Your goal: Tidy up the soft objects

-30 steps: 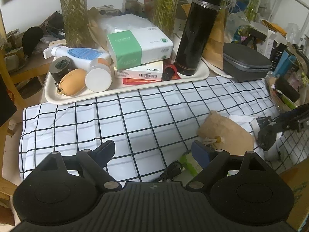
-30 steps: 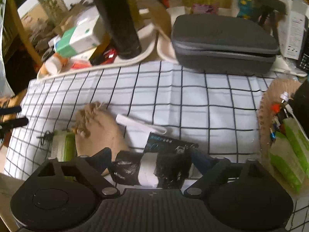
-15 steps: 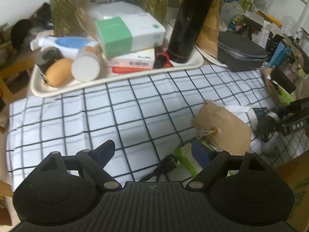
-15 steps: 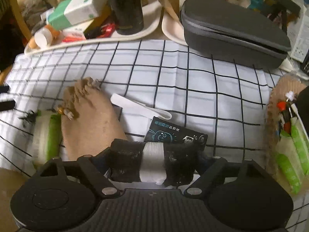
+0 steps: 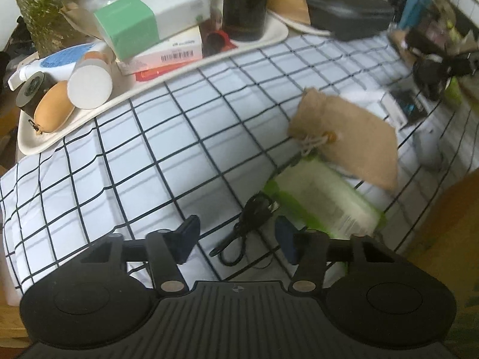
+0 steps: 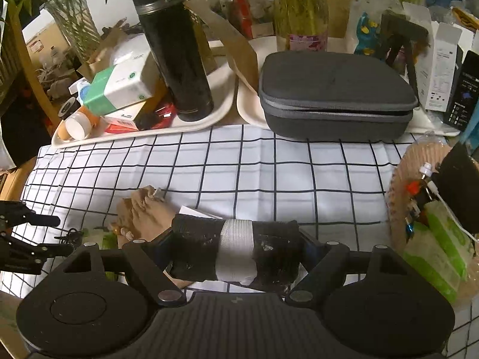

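My right gripper (image 6: 236, 248) is shut on a black rolled cloth with a white band (image 6: 236, 249), held above the checked cloth. It shows far right in the left wrist view (image 5: 431, 71). A tan drawstring pouch (image 5: 350, 134) lies on the checked cloth, also in the right wrist view (image 6: 140, 212). A green-and-white tissue pack (image 5: 323, 200) lies beside the pouch. My left gripper (image 5: 236, 236) is open and empty, low over a black cord (image 5: 245, 227), left of the tissue pack.
A cream tray (image 5: 89, 110) at the back holds a tissue box (image 5: 149, 15), boxes, bottles and a black flask (image 6: 173, 53). A grey zip case (image 6: 335, 95) stands behind. A woven basket (image 6: 401, 179) with green packs sits right. A black card (image 5: 410, 106) lies near the pouch.
My right gripper has lifted the black roll off the table and tilted up. My left gripper has moved forward and down toward the cord and the tissue pack.
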`<act>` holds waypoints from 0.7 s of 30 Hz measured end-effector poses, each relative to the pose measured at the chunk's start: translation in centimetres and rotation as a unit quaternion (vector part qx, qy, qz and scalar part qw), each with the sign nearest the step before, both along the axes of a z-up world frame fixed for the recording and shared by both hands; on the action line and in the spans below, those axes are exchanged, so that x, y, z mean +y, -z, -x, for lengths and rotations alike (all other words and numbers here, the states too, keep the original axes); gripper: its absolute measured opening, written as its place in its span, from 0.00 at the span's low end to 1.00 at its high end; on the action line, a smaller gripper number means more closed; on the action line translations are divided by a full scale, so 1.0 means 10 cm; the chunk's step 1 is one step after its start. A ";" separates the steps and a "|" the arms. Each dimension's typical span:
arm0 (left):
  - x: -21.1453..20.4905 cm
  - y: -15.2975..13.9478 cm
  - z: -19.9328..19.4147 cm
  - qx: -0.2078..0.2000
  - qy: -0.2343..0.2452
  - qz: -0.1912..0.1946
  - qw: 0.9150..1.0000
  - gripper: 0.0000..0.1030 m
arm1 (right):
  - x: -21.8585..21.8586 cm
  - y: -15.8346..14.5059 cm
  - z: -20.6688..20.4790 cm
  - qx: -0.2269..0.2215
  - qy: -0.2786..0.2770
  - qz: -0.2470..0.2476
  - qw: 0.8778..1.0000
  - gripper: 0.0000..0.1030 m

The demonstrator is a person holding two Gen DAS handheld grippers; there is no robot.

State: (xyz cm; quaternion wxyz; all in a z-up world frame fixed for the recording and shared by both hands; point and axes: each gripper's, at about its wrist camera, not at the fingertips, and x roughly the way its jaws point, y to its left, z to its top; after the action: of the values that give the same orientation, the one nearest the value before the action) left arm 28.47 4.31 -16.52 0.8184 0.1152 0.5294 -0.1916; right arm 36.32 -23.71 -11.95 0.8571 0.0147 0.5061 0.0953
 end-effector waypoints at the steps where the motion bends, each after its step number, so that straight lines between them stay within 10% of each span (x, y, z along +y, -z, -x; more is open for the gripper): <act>1: -0.01 0.02 0.00 0.001 0.003 -0.006 1.000 0.39 | 0.00 -0.01 0.01 -0.002 -0.001 -0.002 1.000 0.81; 3: -0.01 0.04 0.01 0.006 0.010 -0.015 1.000 0.19 | -0.01 -0.02 0.01 -0.005 0.001 -0.006 1.000 0.81; 21: 0.30 -0.39 0.03 -0.039 -0.053 0.074 0.995 0.04 | -0.08 -0.17 0.08 -0.031 0.010 -0.027 0.999 0.81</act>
State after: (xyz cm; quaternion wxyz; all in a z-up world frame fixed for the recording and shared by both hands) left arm 28.16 7.29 -12.61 0.8537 0.0330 0.4868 -0.1819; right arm 35.52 -24.47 -10.28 0.8725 0.0398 0.4764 0.1006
